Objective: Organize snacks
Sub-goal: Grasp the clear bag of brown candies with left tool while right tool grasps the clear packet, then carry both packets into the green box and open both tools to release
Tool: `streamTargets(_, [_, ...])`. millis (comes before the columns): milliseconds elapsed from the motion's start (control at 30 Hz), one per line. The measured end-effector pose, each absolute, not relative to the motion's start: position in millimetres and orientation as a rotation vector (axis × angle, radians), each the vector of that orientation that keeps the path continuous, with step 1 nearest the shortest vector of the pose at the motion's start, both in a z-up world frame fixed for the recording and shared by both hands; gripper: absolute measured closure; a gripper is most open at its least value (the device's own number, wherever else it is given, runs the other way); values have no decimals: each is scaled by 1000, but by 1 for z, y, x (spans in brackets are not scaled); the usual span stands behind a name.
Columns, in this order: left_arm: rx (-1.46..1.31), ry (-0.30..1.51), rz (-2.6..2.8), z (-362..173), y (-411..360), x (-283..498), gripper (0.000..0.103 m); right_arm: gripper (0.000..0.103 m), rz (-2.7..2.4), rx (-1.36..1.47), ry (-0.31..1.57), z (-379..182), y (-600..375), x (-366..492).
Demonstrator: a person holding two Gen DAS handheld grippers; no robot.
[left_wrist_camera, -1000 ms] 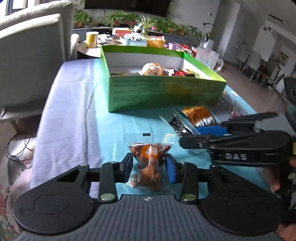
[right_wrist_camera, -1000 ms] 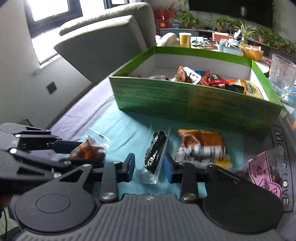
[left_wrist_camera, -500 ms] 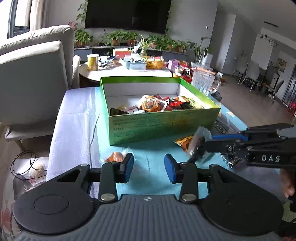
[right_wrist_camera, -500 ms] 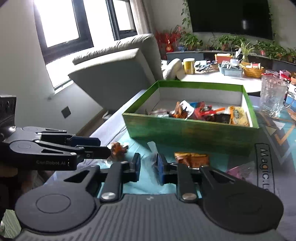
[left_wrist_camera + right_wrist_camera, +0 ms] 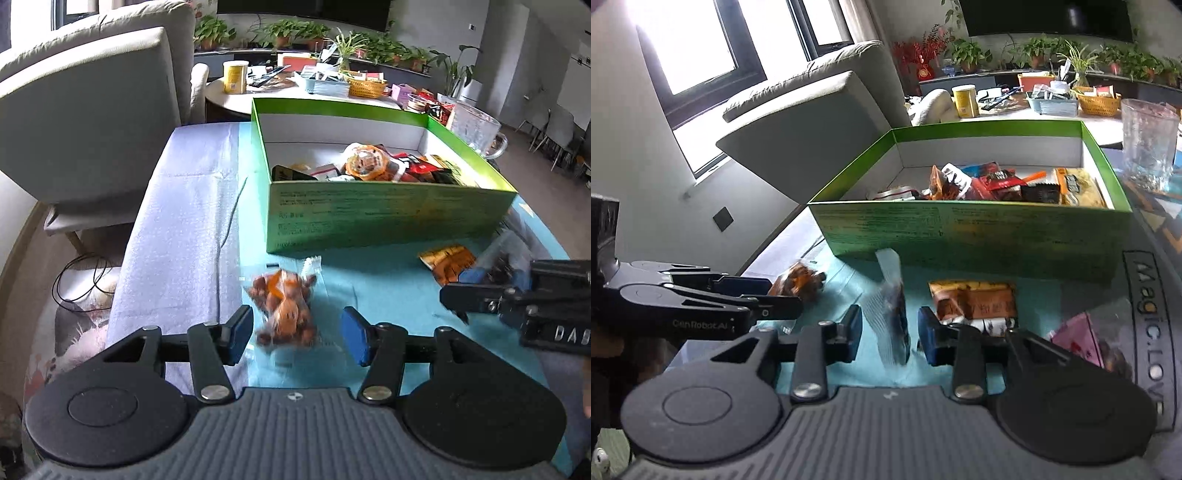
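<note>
A green box (image 5: 388,218) holding several snacks stands on the table; it also shows in the right wrist view (image 5: 964,232). My left gripper (image 5: 297,338) is open over a clear packet of brown snacks (image 5: 284,306) lying on the teal mat, the packet between its fingers without contact. My right gripper (image 5: 890,338) is open around a clear packet with a dark snack (image 5: 892,317), blurred and tilted upright between the pads. An orange packet (image 5: 975,301) lies right of it. A pink packet (image 5: 1086,339) lies at far right.
A grey armchair (image 5: 88,110) stands left of the table. A glass mug (image 5: 1147,144) stands right of the box. A round table (image 5: 295,88) with cups and baskets is behind. The lavender cloth (image 5: 184,221) covers the table's left side.
Both grippers came back down to the table. The left opened wider over the brown snack packet. The right, shut on the dark snack packet half a second ago, has opened around it.
</note>
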State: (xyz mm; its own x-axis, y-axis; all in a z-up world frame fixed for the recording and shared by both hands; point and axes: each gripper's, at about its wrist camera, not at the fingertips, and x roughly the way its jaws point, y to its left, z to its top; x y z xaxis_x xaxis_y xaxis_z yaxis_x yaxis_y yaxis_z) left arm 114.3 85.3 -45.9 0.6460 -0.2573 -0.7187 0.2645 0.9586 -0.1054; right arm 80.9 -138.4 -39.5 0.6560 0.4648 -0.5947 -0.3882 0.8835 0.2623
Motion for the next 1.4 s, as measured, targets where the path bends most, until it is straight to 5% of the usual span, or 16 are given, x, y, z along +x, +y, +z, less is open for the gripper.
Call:
streamTargets(100, [-23,827,-310,-51,85,126,56,83,480,98,704,-41,-135,82])
streamTargets(167, [-43,826,-311,-55,86,127,74,87,483,92,691,-39,-137,79])
streamTargets(367, [-66,722,-376,-25,85,112,88,87,487,109,570,-5,-154,70])
streamTargets(667, [32,572,-437,29,72,102,86,87,416,141,427,40,-180,97])
streamTargets(800, [132,713,-467,2,66,98,46,87,412,154,419,38,-186,98])
streamTargets(1000, [263,904,-364,-55,53,103,44,87,428,174,455,26,-185,102])
streamTargets(1067, [181,905,-383,-60,59,107,52,87,433,176,454,27,-183,102])
streamTargets(1100, [150,900,-392,-59,60,110,62,87,434,175,450,28,-184,101])
streamTargets(1167, [122,900,-408,-56,61,111,66,87,434,176,443,30,-185,99])
streamTargets(1400, [144,755,-451,-11,49,105,66,87,420,192,422,35,-190,108])
